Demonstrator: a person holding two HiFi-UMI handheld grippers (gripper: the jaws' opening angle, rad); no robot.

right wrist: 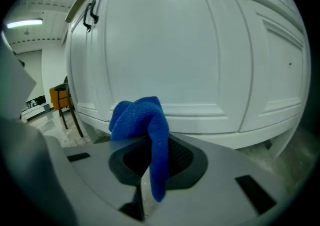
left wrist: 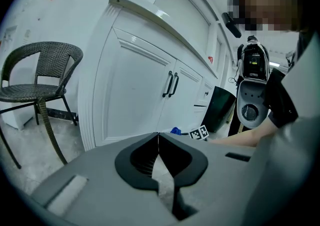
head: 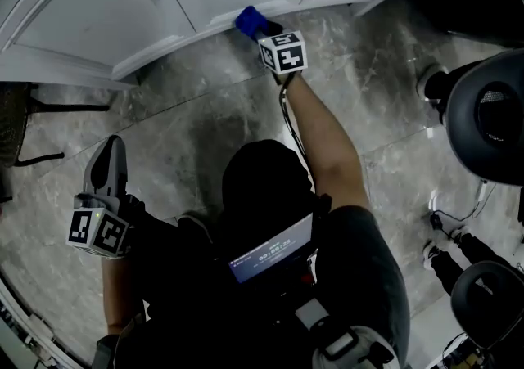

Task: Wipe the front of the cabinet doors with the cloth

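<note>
Clenched on the crumpled blue terry cloth [right wrist: 140, 120] at twelve o'clock, low on the white panelled cabinet door [right wrist: 165, 44], the right gripper [head: 264, 29] seems mid-wipe and next needs a sideways sweep; the left gripper [left wrist: 159, 140] hangs closed, empty.

Blue cloth [right wrist: 142, 122], white cabinet doors [right wrist: 165, 44], grey marbled floor [head: 205, 105].

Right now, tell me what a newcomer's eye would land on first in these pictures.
The bright blue cloth stands out most, clamped in the right gripper low at the foot of a white cabinet door. Next comes the left gripper, shut and empty, held back over the grey marble floor, with a dark wicker chair off beside the cabinet's end.
</note>
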